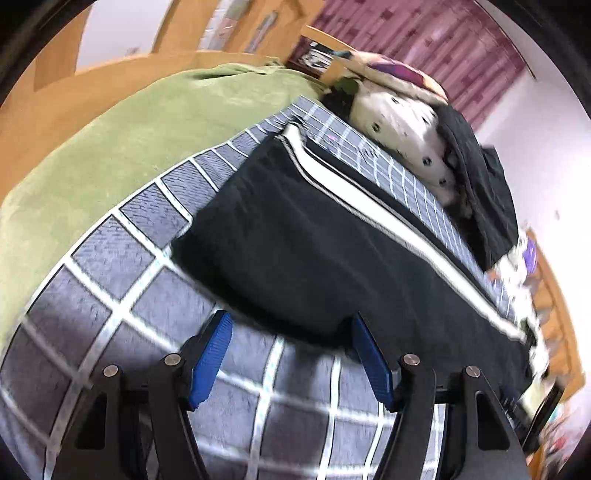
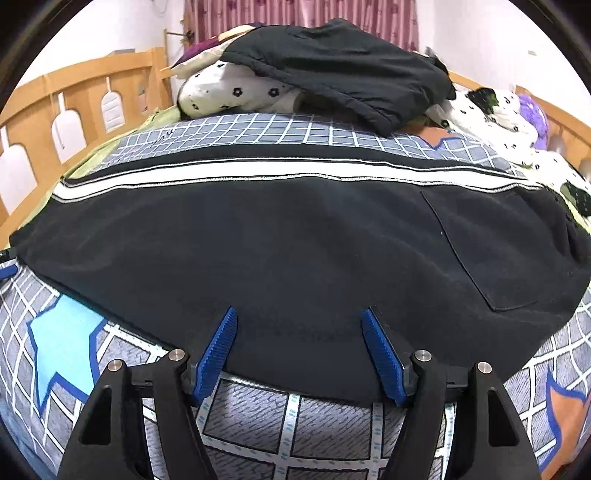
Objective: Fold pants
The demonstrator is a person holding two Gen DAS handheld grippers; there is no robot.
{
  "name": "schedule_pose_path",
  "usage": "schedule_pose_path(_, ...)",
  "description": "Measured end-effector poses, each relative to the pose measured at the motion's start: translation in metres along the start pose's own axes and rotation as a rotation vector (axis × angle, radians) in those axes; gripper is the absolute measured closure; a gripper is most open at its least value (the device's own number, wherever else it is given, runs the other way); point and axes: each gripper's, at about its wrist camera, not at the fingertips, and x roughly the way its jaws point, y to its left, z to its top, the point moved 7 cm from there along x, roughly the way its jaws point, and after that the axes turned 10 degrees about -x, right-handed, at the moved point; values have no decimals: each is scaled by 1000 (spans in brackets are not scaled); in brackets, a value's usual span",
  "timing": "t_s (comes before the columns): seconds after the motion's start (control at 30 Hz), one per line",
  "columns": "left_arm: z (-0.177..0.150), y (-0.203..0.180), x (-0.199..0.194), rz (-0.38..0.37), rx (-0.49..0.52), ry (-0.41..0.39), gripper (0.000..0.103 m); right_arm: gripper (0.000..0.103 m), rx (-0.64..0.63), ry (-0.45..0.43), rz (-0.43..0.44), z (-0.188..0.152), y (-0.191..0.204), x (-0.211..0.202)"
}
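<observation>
Black pants with a white side stripe lie flat and lengthwise across a grey checked bedsheet. A back pocket shows at their right end. My right gripper is open and low over the near edge of the pants, with cloth lying between its blue pads but not pinched. In the left wrist view the same pants stretch away to the right. My left gripper is open at their near left edge, with nothing held. That view is blurred.
A heap of white flowered bedding with a black garment on top lies behind the pants. A green blanket covers the far left. Wooden bed rails and a pink curtain close off the back.
</observation>
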Motion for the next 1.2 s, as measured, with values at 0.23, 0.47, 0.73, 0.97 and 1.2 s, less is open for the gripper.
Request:
schedule_pose_path(0.23,33,11,20,-6,-138,-41,63,33,-4,12,-33,2,2,0)
schedule_pose_path(0.47,60,-1,-7,-5,14,-188,94,33,8,2,-46,4,1,-6)
schedule_pose_path(0.73,50,27,19,35,-101,-54,72,33,-8,-8,-44,10,6,-6)
schedule_pose_path(0.97,55,28,28,74,-199,-54,75,33,-24,0,-41,15,9,-2)
schedule_pose_path(1.2,61,-46,3,358,118,-251,89,33,-40,-11,-90,22,-17,-12)
